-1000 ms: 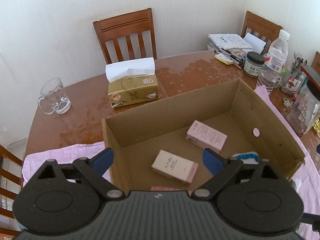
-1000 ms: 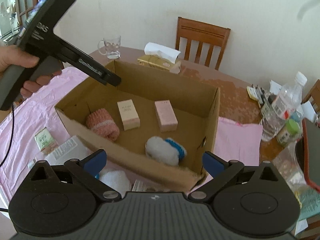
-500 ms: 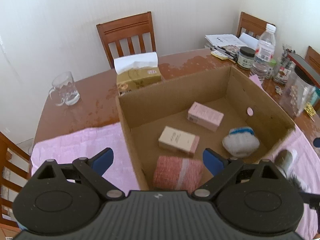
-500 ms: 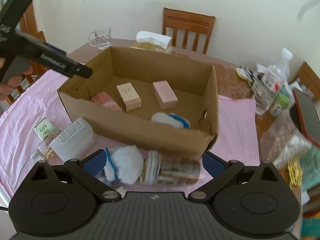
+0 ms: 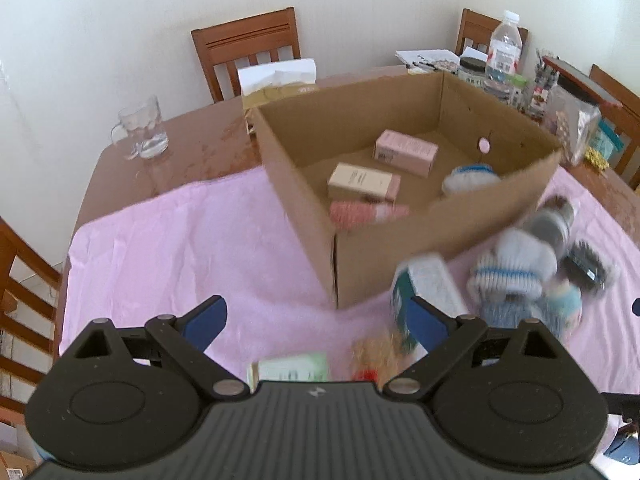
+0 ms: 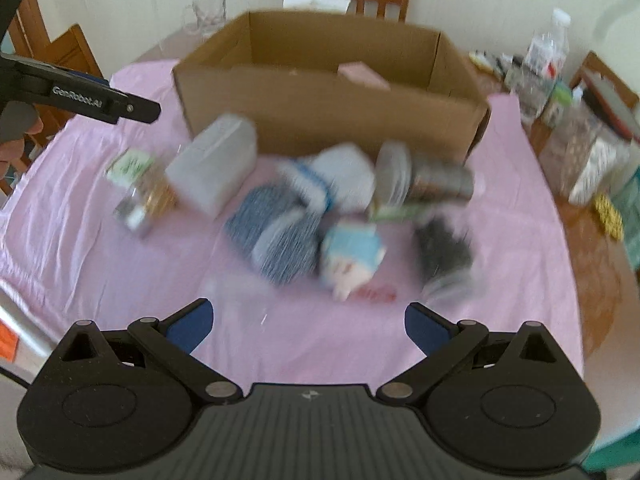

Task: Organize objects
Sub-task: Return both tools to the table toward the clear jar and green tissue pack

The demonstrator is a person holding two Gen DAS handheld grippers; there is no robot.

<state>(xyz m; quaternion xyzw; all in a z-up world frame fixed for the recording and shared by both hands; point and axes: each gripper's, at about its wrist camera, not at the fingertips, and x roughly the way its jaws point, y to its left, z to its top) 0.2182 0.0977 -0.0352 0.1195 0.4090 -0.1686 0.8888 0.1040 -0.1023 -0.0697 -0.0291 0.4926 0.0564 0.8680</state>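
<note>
Both pairs of jaws stand wide apart and hold nothing: the left gripper (image 5: 316,320) hangs over the pink cloth (image 5: 180,248) at the near corner of the cardboard box (image 5: 400,240), and the right gripper (image 6: 308,320) hangs over the same cloth in front of the box's long side.

Taking the box as the landmark: inside it lie four things, one pink carton (image 5: 406,152), one beige carton (image 5: 362,182), one salmon rolled cloth (image 5: 360,212) against the near wall, and one white roll with a blue band (image 5: 472,178) by the right wall. In front of the box on the surface, blurred by motion, I count one white carton (image 6: 214,164), one small green-labelled box (image 6: 130,166), one small glass bottle (image 6: 146,204), one white and blue roll (image 6: 332,176), one blue knit piece (image 6: 276,236), one pale blue plush toy (image 6: 352,256), one can (image 6: 424,178) on its side and one dark brush (image 6: 444,252). Behind the box stand one tissue box (image 5: 276,80) and one glass mug (image 5: 142,128); to its right sits a crowd of bottles and jars, too cluttered to count.

Against half a second ago, both cameras have pulled back from the box: it sits farther off, its inside is nearly hidden in the right wrist view, and the loose pile in front has come fully into sight.
</note>
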